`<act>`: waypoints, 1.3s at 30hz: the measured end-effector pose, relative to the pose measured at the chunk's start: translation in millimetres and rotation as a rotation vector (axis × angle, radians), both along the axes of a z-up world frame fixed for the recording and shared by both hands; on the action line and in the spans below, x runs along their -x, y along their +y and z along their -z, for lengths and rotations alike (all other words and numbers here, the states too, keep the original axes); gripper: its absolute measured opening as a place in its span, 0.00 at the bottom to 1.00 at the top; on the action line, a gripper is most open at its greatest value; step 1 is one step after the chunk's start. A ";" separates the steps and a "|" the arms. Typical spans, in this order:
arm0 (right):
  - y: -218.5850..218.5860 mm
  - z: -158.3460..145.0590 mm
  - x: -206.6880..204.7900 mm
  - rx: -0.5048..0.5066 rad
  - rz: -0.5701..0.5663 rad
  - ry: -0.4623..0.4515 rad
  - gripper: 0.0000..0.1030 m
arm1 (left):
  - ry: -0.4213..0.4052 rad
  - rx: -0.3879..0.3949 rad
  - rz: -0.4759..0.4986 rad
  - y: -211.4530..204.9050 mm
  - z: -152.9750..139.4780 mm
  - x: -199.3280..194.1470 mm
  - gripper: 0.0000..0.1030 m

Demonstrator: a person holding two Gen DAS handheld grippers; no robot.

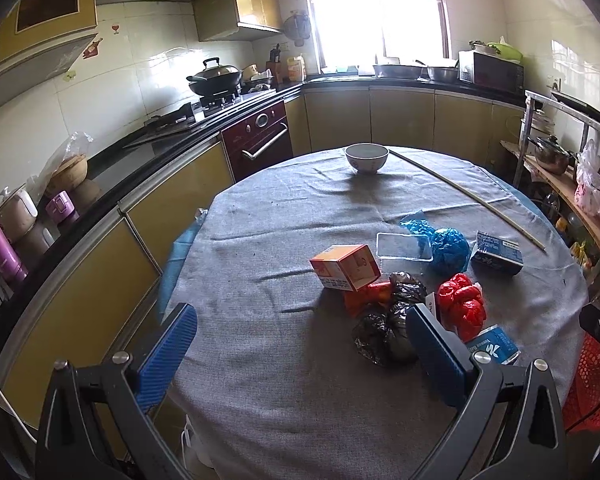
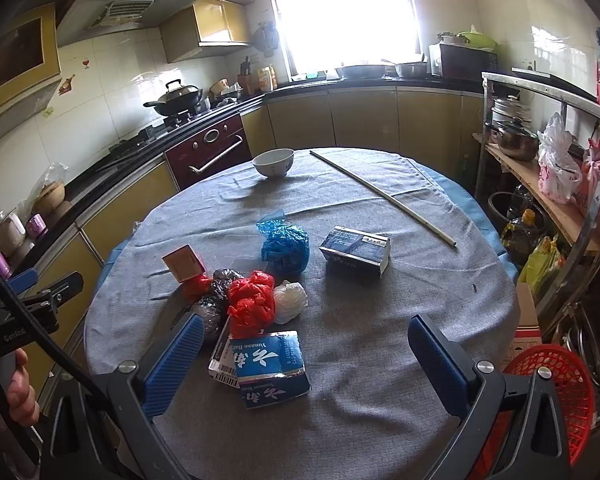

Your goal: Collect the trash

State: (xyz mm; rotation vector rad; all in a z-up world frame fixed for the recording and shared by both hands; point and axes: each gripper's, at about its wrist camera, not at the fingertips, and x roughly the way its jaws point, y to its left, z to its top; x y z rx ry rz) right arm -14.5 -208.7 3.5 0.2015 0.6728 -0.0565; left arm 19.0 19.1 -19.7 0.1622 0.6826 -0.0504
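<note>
Clearly nothing is grasped yet: the left gripper [image 1: 300, 344] hangs spread wide and empty over the round grey-clothed table [image 1: 260, 400], the right gripper [image 2: 306, 354] likewise released. Between them sits the trash: crumpled black plastic bag [image 1: 384, 328], red bag [image 2: 250, 304], blue carton [image 2: 270, 364]. Slippery bags could snag neighbours; the red mesh basket [image 2: 556, 384] stands off the table's right edge.
</note>
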 end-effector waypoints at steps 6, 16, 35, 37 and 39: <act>5.3 -0.6 -1.0 0.019 -0.010 -0.022 1.00 | 0.002 0.004 0.002 1.1 -0.5 -0.1 1.00; 9.0 0.0 -3.5 -0.003 -0.016 -0.007 1.00 | 0.007 0.009 0.009 2.0 1.5 -2.1 1.00; 23.0 5.6 -12.6 0.022 -0.030 0.041 1.00 | 0.031 0.031 0.004 13.5 9.8 -10.7 1.00; 24.4 7.2 -14.7 0.021 -0.032 0.040 1.00 | 0.034 0.031 0.003 15.1 11.5 -12.1 1.00; 25.6 10.3 -17.1 0.017 -0.037 0.051 1.00 | 0.041 0.034 0.003 16.3 14.2 -14.4 1.00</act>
